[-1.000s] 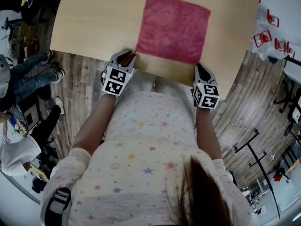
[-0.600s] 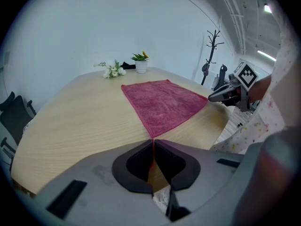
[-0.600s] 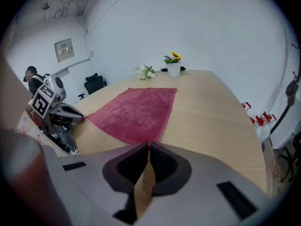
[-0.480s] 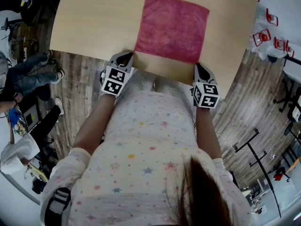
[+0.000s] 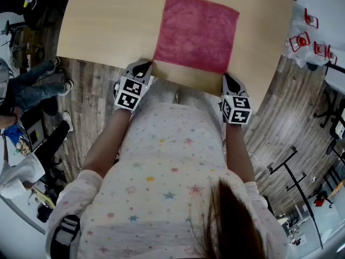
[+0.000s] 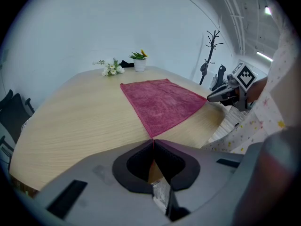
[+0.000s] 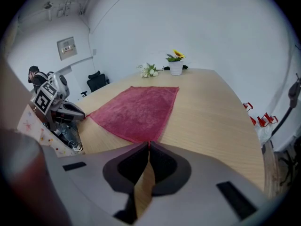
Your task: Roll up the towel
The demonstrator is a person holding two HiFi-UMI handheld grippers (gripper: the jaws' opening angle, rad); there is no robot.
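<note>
Pink towel, spread flat on a pale wooden counter, pinched at both near corners.

Counter (image 5: 108, 26): light wood grain with a rounded edge, the person standing at its near side. Towel (image 5: 197, 31): square and unrolled, lying toward the near edge between the two grippers. Left gripper (image 5: 144, 65): fingers (image 6: 133, 164) closed together on the towel's near left corner. Right gripper (image 5: 228, 79): fingers (image 7: 127, 169) likewise closed, nipping the near right corner. Potted plant (image 6: 139, 62) and small flower sprig (image 6: 110, 68): at the counter's far end, well apart from the towel.
</note>
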